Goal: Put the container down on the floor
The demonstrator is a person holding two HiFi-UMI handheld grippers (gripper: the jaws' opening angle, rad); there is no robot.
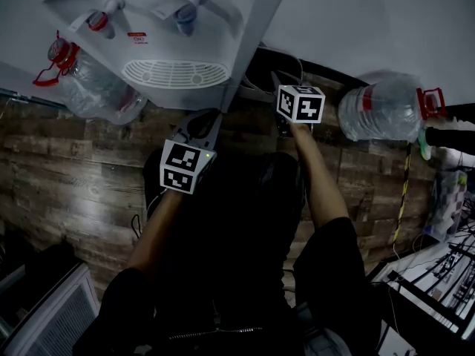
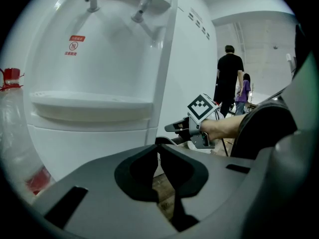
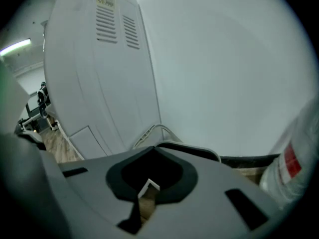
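Observation:
Two large clear water bottles with red caps lie on the wooden floor. One bottle (image 1: 378, 111) is to the right of the white water dispenser (image 1: 178, 43) and shows at the edge of the right gripper view (image 3: 294, 168). The other bottle (image 1: 93, 84) is left of the dispenser, at the left gripper view's edge (image 2: 12, 128). My left gripper (image 1: 211, 117) (image 2: 159, 145) is shut and empty, pointing at the dispenser's base. My right gripper (image 1: 276, 80) (image 3: 154, 146) (image 2: 174, 127) is shut with nothing in it, near the dispenser's right side and left of the right bottle.
The dispenser's side panel (image 3: 99, 73) and a white wall (image 3: 224, 73) stand close ahead, with cables (image 3: 149, 132) at the foot. Racks and wires (image 1: 438, 273) crowd the right, a white appliance (image 1: 44, 317) the lower left. People (image 2: 230, 78) stand far behind.

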